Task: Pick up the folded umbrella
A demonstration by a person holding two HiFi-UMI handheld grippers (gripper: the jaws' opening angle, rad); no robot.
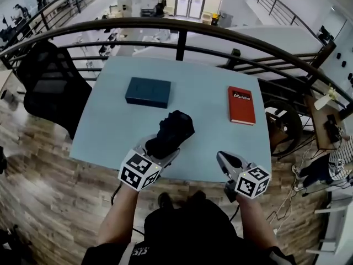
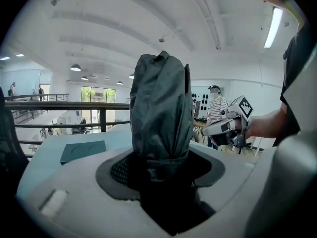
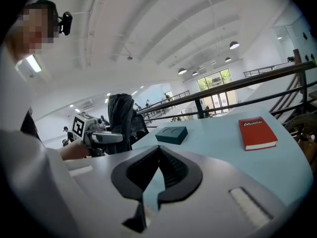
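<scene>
The folded umbrella (image 1: pixel 172 132), a black bundle in its sleeve, is held clear above the near part of the pale blue table (image 1: pixel 204 87). My left gripper (image 1: pixel 163 148) is shut on its lower end. In the left gripper view the umbrella (image 2: pixel 161 108) rises upright from between the pads of that gripper (image 2: pixel 161 160). My right gripper (image 1: pixel 222 158) hovers by the table's near edge to the right, apart from the umbrella. Its jaws (image 3: pixel 158 150) meet at the tips with nothing between them. The right gripper view shows the umbrella (image 3: pixel 120 115) off to its left.
A dark teal box (image 1: pixel 148 91) lies at the table's back left and a red book (image 1: pixel 241 105) at the right. A black chair (image 1: pixel 52 87) stands left of the table. A dark railing (image 1: pixel 182 26) runs behind it, over a drop to a lower floor.
</scene>
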